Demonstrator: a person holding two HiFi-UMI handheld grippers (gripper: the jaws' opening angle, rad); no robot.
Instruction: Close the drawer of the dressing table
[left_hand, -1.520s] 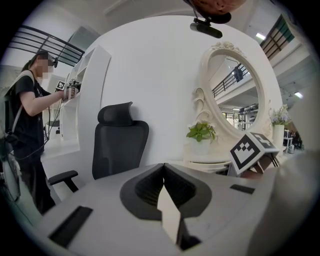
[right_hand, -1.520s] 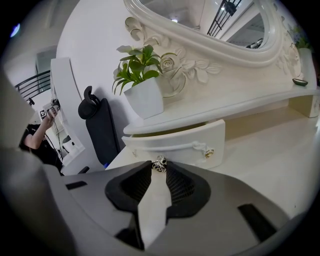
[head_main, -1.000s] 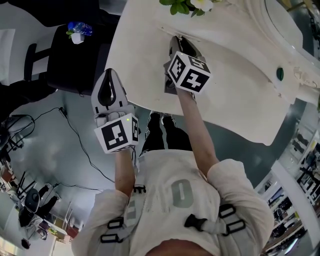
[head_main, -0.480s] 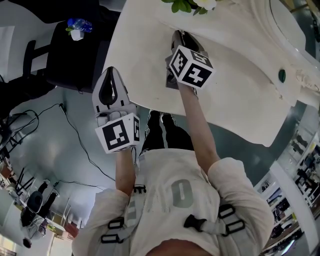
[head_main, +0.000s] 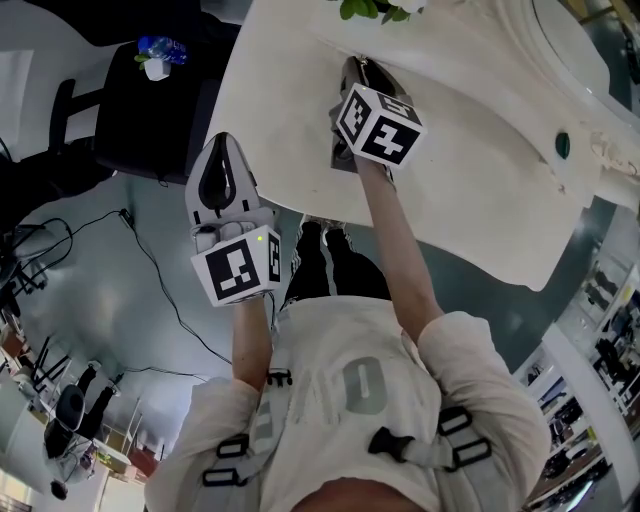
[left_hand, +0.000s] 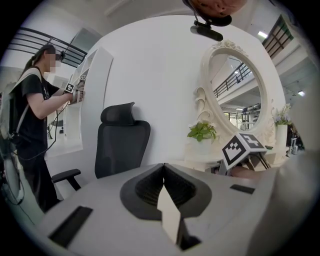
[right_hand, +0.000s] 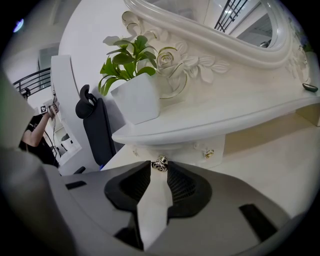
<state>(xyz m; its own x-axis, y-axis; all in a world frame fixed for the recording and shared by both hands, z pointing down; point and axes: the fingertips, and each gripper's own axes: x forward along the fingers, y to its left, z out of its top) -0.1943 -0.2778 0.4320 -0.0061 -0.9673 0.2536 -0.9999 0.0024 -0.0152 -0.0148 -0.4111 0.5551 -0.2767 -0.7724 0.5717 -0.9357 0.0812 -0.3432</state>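
Observation:
The white dressing table (head_main: 470, 150) fills the upper right of the head view. My right gripper (head_main: 352, 68) reaches over its top to the small drawer (right_hand: 182, 148) under the raised shelf. In the right gripper view, the drawer's small metal knob (right_hand: 160, 163) sits between the fingertips of my right gripper (right_hand: 160, 165), which is shut on it. The drawer front looks close to flush under the shelf. A second knob (right_hand: 209, 153) shows to the right. My left gripper (head_main: 222, 142) hangs off the table's left edge, shut (left_hand: 163, 165) and holding nothing.
A potted green plant (right_hand: 132, 75) stands on the shelf above the drawer, below the ornate oval mirror (left_hand: 235, 95). A black office chair (left_hand: 121, 145) stands left of the table. A person (left_hand: 30, 120) works at a white panel farther left. Cables (head_main: 160, 290) lie on the floor.

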